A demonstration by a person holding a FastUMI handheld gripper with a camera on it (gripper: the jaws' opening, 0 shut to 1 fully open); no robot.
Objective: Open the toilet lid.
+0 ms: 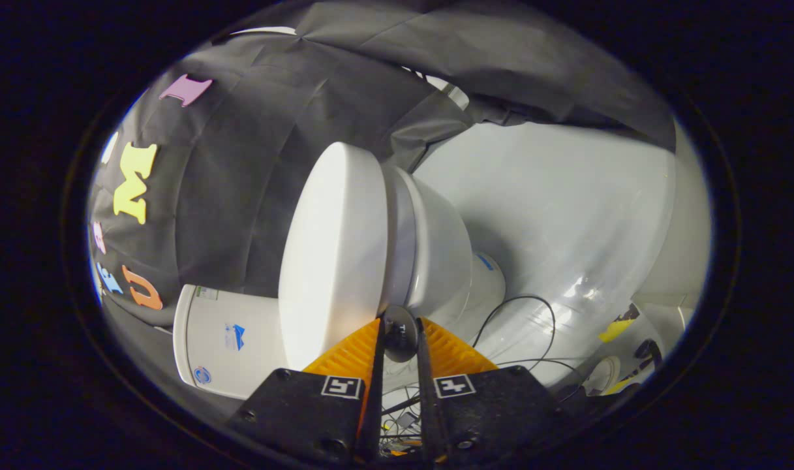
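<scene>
The view is rolled onto its side, so the white toilet lies sideways just ahead of the fingers. Its lid [335, 254] is a broad white oval resting flat against the seat [402, 228], with the bowl [439, 254] under them. My gripper [400, 326] is at the lid's front rim. Both fingers stand almost together and press on a small grey round tab [400, 338] sticking out from that rim. The white tank [227, 339] is at the far end of the lid, beside the left finger.
Black cloth hangs close behind the lid and tank. On the bowl's side is a glossy white floor [566, 215] with thin black cables [527, 313] running across it. Yellow tape [615, 329] and a small white round thing [602, 375] lie beyond the right finger.
</scene>
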